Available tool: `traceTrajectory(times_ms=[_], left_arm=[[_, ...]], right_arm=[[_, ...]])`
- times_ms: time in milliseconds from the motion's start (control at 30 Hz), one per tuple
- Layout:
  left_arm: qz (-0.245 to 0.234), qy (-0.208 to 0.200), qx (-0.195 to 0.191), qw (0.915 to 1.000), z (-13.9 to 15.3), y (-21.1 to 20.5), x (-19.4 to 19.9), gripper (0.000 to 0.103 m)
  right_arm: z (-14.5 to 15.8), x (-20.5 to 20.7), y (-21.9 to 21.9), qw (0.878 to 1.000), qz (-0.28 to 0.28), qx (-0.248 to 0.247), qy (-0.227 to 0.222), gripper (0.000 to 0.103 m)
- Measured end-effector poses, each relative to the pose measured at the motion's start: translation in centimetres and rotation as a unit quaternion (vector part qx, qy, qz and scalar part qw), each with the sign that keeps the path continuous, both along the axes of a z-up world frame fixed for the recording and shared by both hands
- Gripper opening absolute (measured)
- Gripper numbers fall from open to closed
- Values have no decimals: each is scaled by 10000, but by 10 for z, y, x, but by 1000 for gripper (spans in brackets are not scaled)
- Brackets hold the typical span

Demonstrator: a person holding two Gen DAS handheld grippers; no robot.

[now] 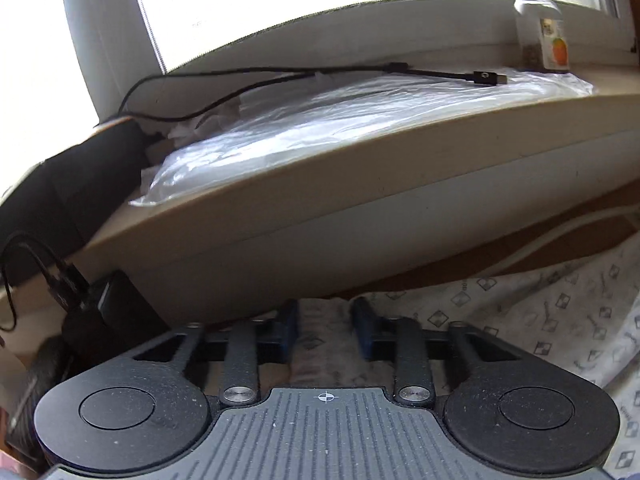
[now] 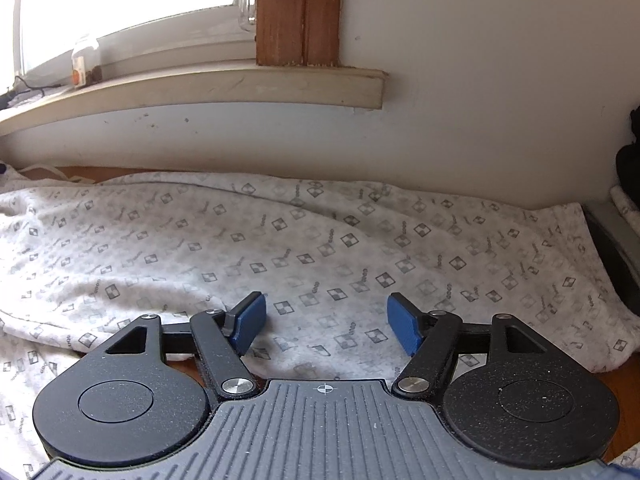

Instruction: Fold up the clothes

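Garment of pale grey cloth, printed with small checkered squares, is seen spread over a brown wooden desk, its far edge lying along the desk's back edge just below the wall; bare wood is visible at the near right corner in the right wrist view. The cloth is rumpled, with a raised fold near its left side. Right tool is held over the near edge of the garment with its blue pads set wide apart; cloth is seen below the gap, but nothing is pressed by the pads. Left tool is seen at the far left part of the garment, close under the window sill, with its pads drawn narrow. A strip of the printed cloth is seen between them; whether it is actually pinched cannot be told, since a gap remains visible at each pad. On the sill, a crinkled clear plastic bag is laid flat, with a black cable running across its top. A clear jar with a white lid and an orange-marked label is stood at the sill's right end. A black object is noted at the sill's left end, indistinct.
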State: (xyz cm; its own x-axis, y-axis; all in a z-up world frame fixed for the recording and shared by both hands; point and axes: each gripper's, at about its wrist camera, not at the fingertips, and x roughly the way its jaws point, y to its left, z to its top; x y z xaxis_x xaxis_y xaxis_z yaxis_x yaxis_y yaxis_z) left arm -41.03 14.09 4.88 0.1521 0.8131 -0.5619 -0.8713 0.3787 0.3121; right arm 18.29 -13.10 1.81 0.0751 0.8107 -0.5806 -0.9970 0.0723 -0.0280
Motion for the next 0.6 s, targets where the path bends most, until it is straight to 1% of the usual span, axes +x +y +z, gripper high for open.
traceTrajectory(times_ms=[33, 67, 100, 133, 200, 233, 267, 300, 333, 367, 433, 500, 533, 567, 600], left_arm=[[-45, -8, 24, 10000, 2, -2, -1, 11], [-60, -56, 124, 9999, 6, -5, -3, 10], [49, -181, 431, 9989, 13, -10, -8, 10], [261, -443, 806, 9954, 24, -17, -17, 10], [684, -988, 854, 9891, 32, -17, -35, 9], [629, -652, 697, 9934, 27, -15, -31, 13], [537, -427, 497, 9964, 21, -13, -27, 18], [444, -206, 295, 9984, 16, -11, -24, 21], [412, -232, 289, 9985, 14, -13, -25, 28], [467, -349, 272, 9979, 14, -16, -27, 40], [542, -581, 197, 9966, 14, -21, -32, 51], [518, -771, 71, 9956, 13, -28, -35, 51], [475, -824, 51, 9955, 13, -32, -34, 54], [418, -858, 51, 9954, 11, -38, -32, 61], [343, -872, 61, 9956, 10, -45, -29, 64]], right_arm=[[0, 0, 0, 10000, 4, 0, 4, 67], [0, 0, 0, 10000, 8, 0, 8, 67], [0, 0, 0, 10000, 10, 0, 11, 67], [0, 0, 0, 10000, 13, -1, 14, 67], [0, 0, 0, 10000, 22, -5, 20, 69], [0, 0, 0, 10000, 26, -8, 22, 71], [0, 0, 0, 10000, 31, -10, 25, 71], [0, 0, 0, 10000, 35, -13, 27, 71], [0, 0, 0, 10000, 40, -15, 30, 71], [0, 0, 0, 10000, 45, -17, 33, 71], [-1, 1, 0, 10000, 42, -13, 27, 71], [-1, 1, 0, 10000, 52, -10, 35, 71], [-1, 1, 0, 10000, 59, -7, 47, 71], [-1, 1, 0, 10000, 66, -3, 58, 72], [-1, 2, -1, 9999, 93, 5, 88, 72]])
